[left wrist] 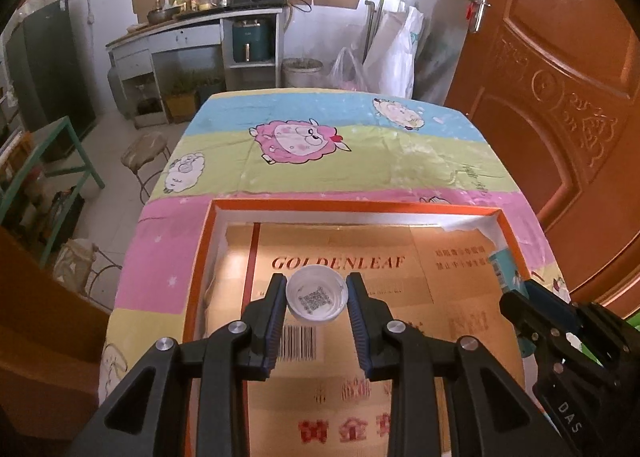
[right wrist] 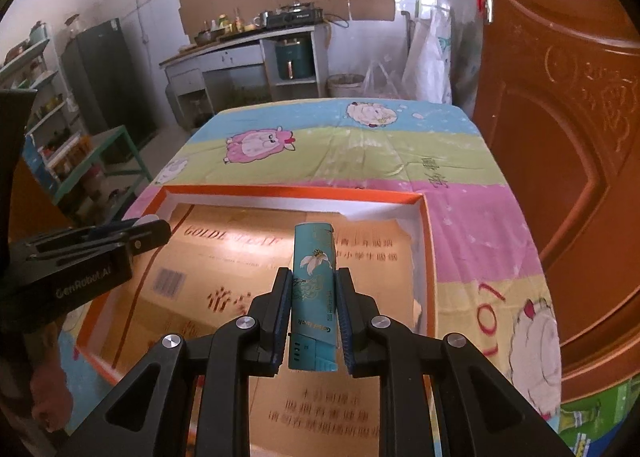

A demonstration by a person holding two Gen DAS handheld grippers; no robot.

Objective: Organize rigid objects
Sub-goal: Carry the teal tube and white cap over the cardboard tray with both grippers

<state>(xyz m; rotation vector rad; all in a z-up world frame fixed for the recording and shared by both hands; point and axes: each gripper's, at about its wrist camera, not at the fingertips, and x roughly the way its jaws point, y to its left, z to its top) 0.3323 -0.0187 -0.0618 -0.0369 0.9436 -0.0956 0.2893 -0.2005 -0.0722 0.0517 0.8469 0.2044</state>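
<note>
My left gripper (left wrist: 316, 289) is shut on a white plastic bottle cap (left wrist: 317, 298), open side up, held over the orange-rimmed box (left wrist: 352, 206). My right gripper (right wrist: 313, 281) is shut on a teal tube-shaped box with gold print (right wrist: 312, 269), which points forward over the same box (right wrist: 292, 190). The box floor is lined with tan cardboard printed "GOLDENLEAF" (left wrist: 340, 263). The right gripper's body shows at the right edge of the left wrist view (left wrist: 560, 321), with the teal box's tip (left wrist: 502, 267) ahead of it. The left gripper shows at the left of the right wrist view (right wrist: 154, 230).
The box lies on a table with a cartoon sheep cloth (left wrist: 340, 145). A brown door (left wrist: 560, 97) stands close on the right. A stool (left wrist: 146, 149) and a green frame (left wrist: 76, 149) stand left of the table. A counter with a stove (left wrist: 224, 13) is at the back wall.
</note>
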